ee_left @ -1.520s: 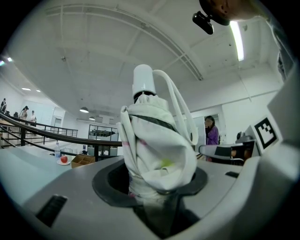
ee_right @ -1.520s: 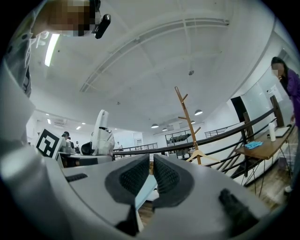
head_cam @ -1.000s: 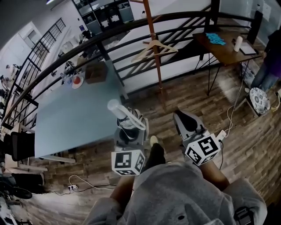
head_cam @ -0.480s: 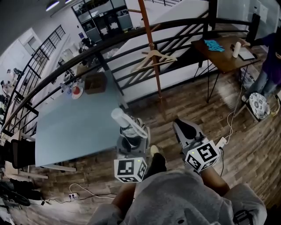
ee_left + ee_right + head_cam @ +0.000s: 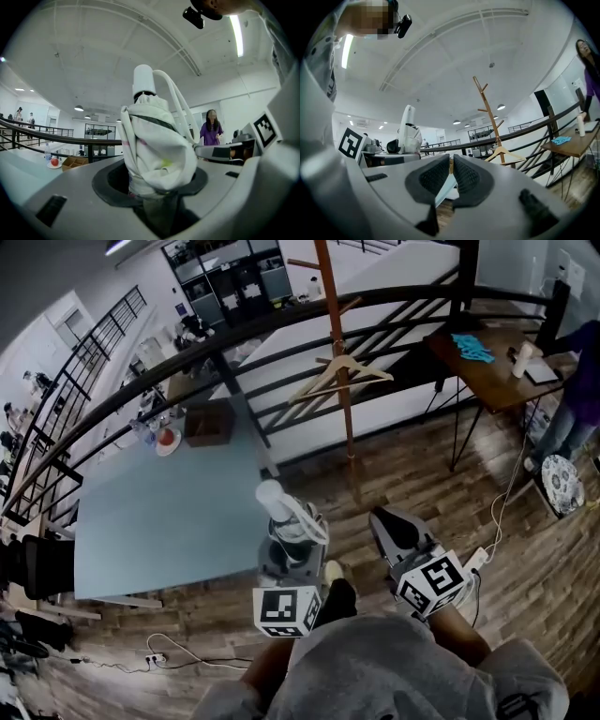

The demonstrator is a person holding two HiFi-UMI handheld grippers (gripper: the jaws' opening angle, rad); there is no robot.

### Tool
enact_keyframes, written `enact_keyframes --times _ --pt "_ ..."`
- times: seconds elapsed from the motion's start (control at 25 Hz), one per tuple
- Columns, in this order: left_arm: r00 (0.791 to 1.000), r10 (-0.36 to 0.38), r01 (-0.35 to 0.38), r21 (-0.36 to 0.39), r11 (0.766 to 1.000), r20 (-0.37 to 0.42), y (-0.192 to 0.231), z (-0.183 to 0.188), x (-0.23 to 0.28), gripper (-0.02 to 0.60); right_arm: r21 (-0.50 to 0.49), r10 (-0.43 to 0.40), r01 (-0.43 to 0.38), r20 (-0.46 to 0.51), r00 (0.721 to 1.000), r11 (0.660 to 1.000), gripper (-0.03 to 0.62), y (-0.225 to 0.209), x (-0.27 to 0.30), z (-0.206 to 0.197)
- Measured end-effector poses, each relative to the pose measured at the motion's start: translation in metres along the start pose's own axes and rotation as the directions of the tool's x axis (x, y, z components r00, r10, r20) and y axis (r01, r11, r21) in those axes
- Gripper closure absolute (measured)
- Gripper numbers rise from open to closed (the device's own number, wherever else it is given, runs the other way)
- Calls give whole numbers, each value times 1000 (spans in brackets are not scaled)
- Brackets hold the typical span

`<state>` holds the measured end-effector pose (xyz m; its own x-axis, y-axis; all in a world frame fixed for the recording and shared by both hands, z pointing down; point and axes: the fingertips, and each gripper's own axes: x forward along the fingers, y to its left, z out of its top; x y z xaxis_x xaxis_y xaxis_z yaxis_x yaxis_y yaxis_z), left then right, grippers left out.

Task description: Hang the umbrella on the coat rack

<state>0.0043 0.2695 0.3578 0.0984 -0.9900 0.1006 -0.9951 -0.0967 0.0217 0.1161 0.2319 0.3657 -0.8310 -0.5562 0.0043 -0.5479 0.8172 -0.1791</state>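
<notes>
Showing: one umbrella (image 5: 286,517) | one coat rack (image 5: 337,334) | one hanger (image 5: 367,369) | one bystander (image 5: 581,381)

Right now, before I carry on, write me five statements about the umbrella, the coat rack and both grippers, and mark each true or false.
1. The left gripper holds the folded umbrella. True.
2. The umbrella hangs on the coat rack. False: it is in the left gripper, apart from the rack.
3. A wooden hanger hangs on the coat rack. True.
4. The right gripper grips a bottle. False: it is shut, with nothing in it.
5. The umbrella is black. False: it is white.
</notes>
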Motion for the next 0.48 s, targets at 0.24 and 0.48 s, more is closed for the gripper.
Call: enact_keyframes --times 0.24,0.48 --pt "1000 -16 16 -17 1000 -6 26 0 38 354 -8 17 -17 -24 1000 1000 554 -17 44 0" --pt "999 -39 39 -18 999 0 47 2 71 354 -10 23 -24 -39 999 1000 554 -30 85 1"
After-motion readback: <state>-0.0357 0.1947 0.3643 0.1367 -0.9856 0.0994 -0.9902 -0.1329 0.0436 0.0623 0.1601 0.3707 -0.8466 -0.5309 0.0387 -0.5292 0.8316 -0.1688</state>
